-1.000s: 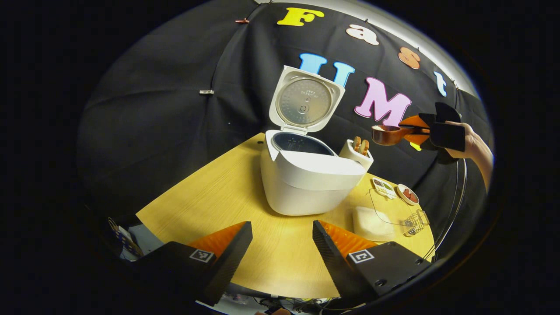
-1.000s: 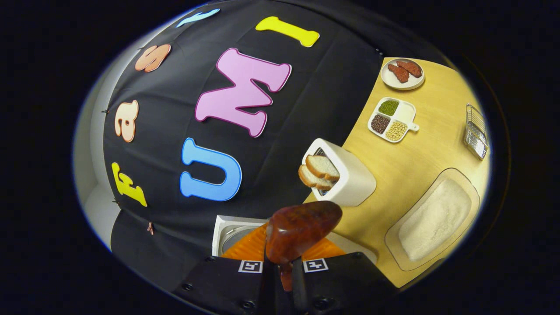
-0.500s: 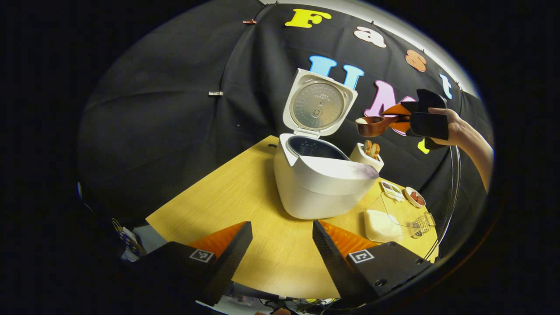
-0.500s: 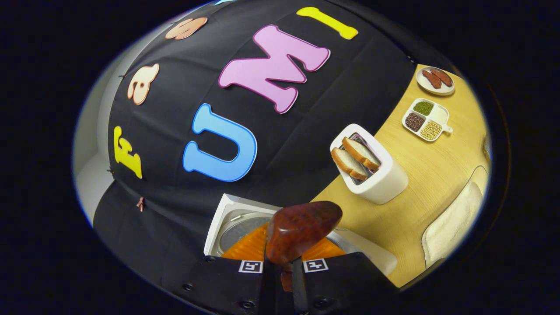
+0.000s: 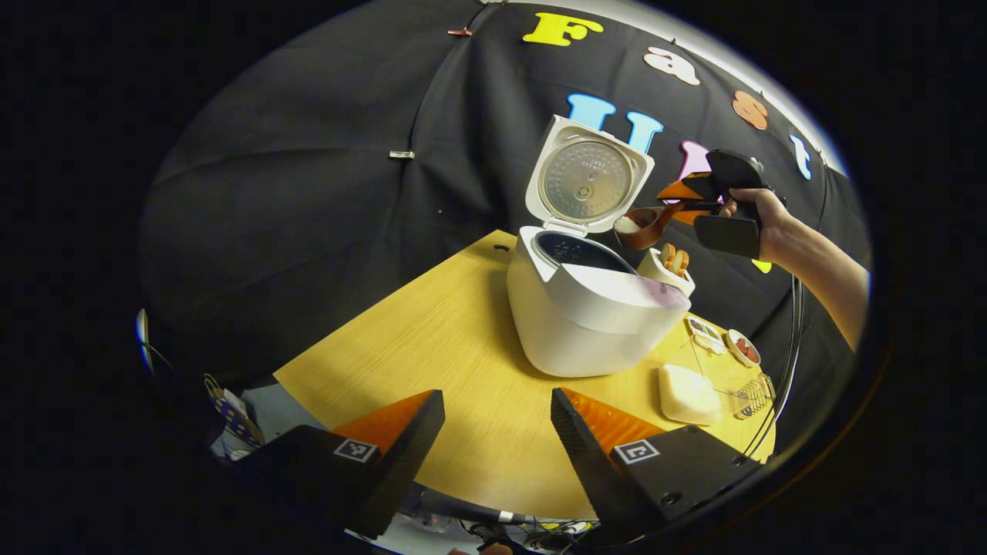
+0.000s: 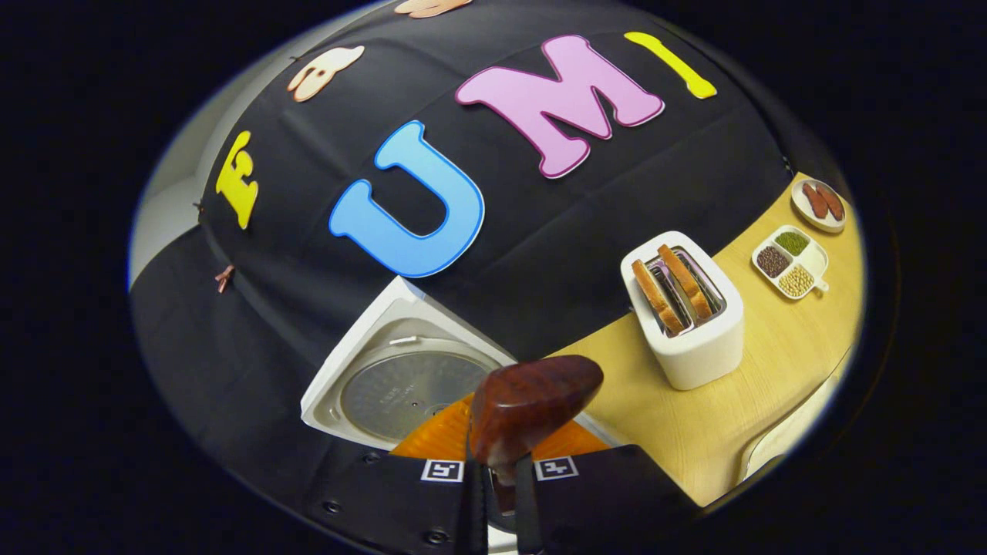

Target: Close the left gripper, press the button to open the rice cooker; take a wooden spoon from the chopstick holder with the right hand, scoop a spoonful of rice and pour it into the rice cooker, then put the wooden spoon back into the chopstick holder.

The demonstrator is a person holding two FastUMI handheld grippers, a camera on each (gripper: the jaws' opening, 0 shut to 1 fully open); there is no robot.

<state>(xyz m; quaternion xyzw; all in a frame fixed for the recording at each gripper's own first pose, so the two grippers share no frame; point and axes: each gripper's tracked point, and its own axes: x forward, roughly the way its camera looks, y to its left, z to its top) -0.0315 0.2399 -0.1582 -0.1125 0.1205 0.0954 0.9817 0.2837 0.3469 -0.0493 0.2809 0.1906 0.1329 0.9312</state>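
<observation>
Two tools: the right tool (image 6: 493, 462) pinches the wooden spoon (image 6: 532, 405), its rice-filled bowl above the open rice cooker (image 5: 594, 308); the left tool (image 5: 493, 432), spread wide and empty, hangs over the counter (image 5: 432, 339).

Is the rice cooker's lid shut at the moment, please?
No, the lid stands upright and open above the rice cooker, showing its round inner plate.

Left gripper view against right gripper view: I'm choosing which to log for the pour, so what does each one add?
The left gripper view adds the rice in the wooden spoon, the cooker's open pot, the hand and the open left gripper. The right gripper view adds the spoon's underside and the right gripper shut on its handle. Both share the rice cooker, its raised lid and the toaster.
</observation>
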